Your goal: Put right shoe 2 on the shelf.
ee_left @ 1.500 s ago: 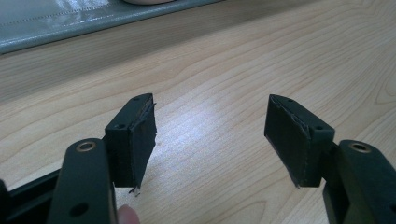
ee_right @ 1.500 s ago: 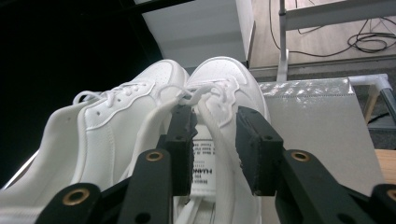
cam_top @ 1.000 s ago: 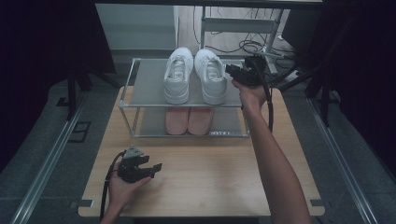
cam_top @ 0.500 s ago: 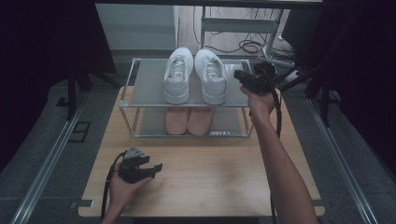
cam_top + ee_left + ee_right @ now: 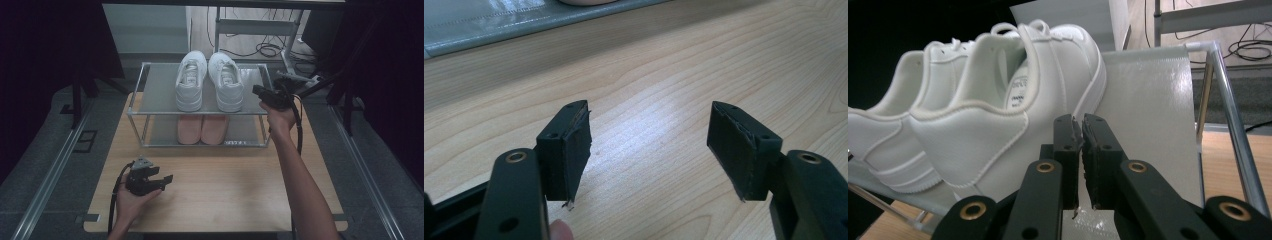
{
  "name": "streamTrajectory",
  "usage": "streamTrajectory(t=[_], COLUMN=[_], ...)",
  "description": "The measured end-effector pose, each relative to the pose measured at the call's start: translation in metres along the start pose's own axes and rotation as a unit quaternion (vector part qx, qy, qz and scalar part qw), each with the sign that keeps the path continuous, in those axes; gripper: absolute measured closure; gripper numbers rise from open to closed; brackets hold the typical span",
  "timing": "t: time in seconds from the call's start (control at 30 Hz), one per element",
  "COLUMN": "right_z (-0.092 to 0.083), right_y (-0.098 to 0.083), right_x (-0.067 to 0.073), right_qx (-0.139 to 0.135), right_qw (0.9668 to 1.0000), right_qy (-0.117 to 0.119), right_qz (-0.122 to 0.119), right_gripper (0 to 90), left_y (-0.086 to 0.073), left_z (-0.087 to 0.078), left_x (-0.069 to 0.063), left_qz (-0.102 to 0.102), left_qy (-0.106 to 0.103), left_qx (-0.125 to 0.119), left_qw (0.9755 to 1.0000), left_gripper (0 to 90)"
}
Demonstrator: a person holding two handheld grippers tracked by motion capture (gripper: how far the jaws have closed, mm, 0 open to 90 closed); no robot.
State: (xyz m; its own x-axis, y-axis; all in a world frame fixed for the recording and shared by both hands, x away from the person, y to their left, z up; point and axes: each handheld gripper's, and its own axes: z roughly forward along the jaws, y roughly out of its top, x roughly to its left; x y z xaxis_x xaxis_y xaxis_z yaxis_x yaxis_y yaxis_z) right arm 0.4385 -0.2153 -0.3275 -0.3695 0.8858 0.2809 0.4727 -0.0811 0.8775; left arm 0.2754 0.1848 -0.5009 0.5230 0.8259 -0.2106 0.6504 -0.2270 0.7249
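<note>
A pair of white sneakers (image 5: 207, 82) stands on the top shelf of a metal shoe rack (image 5: 200, 114), heels toward me. On the lower shelf lies a pink pair (image 5: 202, 129). My right gripper (image 5: 257, 90) is at the rack's top right, just right of the nearer white sneaker (image 5: 998, 135) and low over the shelf surface (image 5: 1148, 115). Its jaws (image 5: 1082, 120) have just been closing and stand almost together with nothing between them. My left gripper (image 5: 167, 181) rests low over the wooden table (image 5: 225, 190), and it (image 5: 649, 107) is open and empty.
The rack takes up the table's far half. Its chrome corner post (image 5: 1230, 115) rises right of my right gripper. Behind the table there are cables (image 5: 265, 49) and a metal frame on the floor. Dark curtains hang on both sides.
My right gripper has come down and toward me along the rack's right end, and its jaws have closed. The left hand has stayed where it was.
</note>
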Motion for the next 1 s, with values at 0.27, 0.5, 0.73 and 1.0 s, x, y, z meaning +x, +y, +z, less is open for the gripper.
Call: streamTrajectory(t=[0.27, 0.5, 0.73, 1.0], right_z=[0.007, 0.012, 0.016, 0.023], right_y=[-0.011, -0.018, -0.022, -0.027], right_x=[-0.005, -0.006, -0.005, 0.0], right_qx=[0.014, 0.022, 0.029, 0.038], right_qw=[0.9999, 0.9997, 0.9995, 0.9992], right_qy=[-0.002, -0.002, -0.002, 0.003], right_qz=[0.0, -0.003, -0.006, -0.011], right_gripper=[87.9, 89.1, 89.6, 89.7], left_y=[0.0, -0.001, -0.001, -0.001], left_z=[0.001, 0.001, 0.002, 0.003], left_x=[0.0, 0.0, 0.0, -0.001], left_qz=[-0.003, -0.003, -0.002, -0.003], left_qy=[-0.001, 0.0, 0.0, -0.001], left_qx=[0.002, 0.003, 0.004, 0.005], left_qw=[1.0, 1.0, 1.0, 1.0], left_gripper=[34.3, 34.3, 34.3, 34.3])
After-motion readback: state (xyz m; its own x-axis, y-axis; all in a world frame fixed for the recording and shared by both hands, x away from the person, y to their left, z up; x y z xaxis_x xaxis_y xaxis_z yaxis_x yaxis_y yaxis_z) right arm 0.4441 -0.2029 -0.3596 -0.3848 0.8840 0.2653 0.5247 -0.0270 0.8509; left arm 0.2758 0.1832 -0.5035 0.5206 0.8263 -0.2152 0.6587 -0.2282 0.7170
